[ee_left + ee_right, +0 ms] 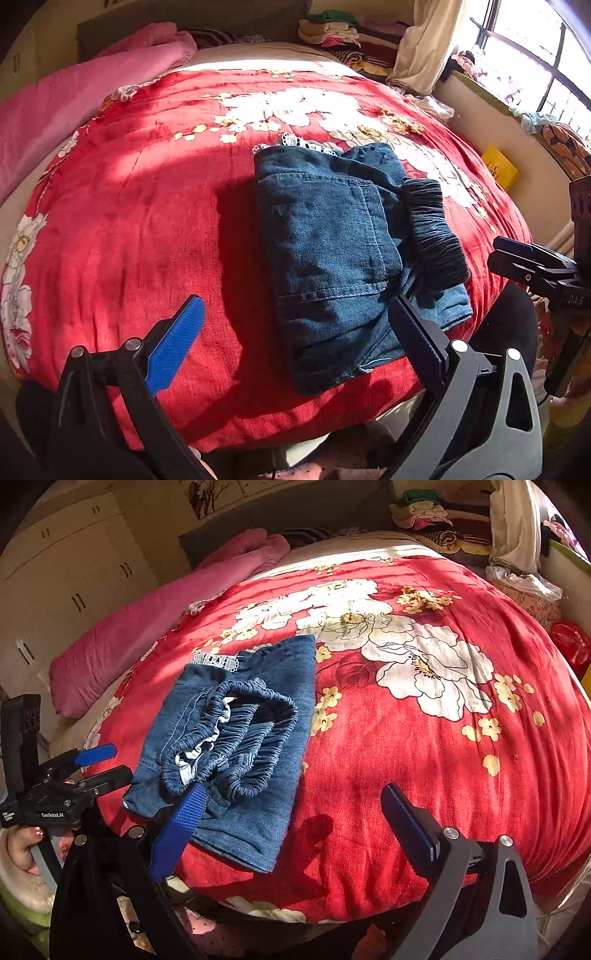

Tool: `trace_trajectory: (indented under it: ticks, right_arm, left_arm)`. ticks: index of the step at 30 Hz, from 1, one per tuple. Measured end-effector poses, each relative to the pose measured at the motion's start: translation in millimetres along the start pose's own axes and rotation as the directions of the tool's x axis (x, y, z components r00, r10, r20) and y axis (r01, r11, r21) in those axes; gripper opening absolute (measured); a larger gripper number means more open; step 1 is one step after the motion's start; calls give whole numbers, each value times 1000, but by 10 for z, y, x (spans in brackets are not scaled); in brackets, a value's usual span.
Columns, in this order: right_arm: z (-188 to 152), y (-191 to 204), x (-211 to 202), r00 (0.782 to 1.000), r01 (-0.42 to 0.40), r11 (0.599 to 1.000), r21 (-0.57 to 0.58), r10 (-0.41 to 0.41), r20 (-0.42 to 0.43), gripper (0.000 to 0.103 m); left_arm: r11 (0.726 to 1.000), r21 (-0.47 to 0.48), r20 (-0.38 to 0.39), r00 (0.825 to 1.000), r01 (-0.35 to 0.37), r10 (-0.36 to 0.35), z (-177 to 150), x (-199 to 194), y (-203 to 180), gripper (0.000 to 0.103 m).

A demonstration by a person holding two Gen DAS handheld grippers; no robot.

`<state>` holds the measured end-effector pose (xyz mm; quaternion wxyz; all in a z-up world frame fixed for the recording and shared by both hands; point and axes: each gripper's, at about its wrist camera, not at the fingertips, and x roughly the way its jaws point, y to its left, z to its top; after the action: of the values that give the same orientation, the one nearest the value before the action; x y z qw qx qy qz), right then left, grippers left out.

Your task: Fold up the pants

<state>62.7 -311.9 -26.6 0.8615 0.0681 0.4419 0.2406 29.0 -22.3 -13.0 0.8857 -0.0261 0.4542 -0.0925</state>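
The small blue denim pants with an elastic waistband [343, 254] lie folded in a compact bundle near the bed's [129, 221] front edge. Both the left claw [295, 332] and right claw [291, 819] hover spread apart, empty. Folding looks finished; next probably only smoothing or withdrawing.

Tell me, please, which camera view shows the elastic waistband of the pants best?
The right wrist view: the elastic waistband faces the camera, its gathered opening and white lining visible. The left wrist view shows the waistband only edge-on, as a dark ribbed strip.
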Motion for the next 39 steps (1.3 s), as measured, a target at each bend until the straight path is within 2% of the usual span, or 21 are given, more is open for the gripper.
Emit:
trace_trajectory:
  ticks: [17, 18, 20, 29, 31, 39]
  right_arm:
    - [113, -93, 308, 998, -51, 996, 71, 53, -34, 94]
    - [116, -88, 324, 998, -59, 996, 71, 61, -35, 93]
    - [129, -82, 358, 997, -69, 995, 74, 72, -39, 84]
    - [247, -77, 440, 990, -135, 984, 118, 139, -31, 75]
    - [276, -87, 429, 990, -137, 982, 127, 141, -24, 71]
    - [217, -39, 613, 987, -133, 983, 124, 143, -79, 70]
  left_arm:
    - [1000, -14, -17, 1000, 1, -1, 258, 356, 33, 93]
    - [1000, -15, -18, 1000, 3, -3, 269, 383, 38, 93]
    - [1000, -15, -22, 1000, 2, -3, 275, 446, 52, 93]
    - [1000, -22, -33, 999, 19, -20, 217, 613, 125, 93]
    - [1000, -18, -31, 999, 21, -21, 215, 616, 120, 94]
    - [999, -16, -30, 999, 30, -31, 214, 627, 127, 94]
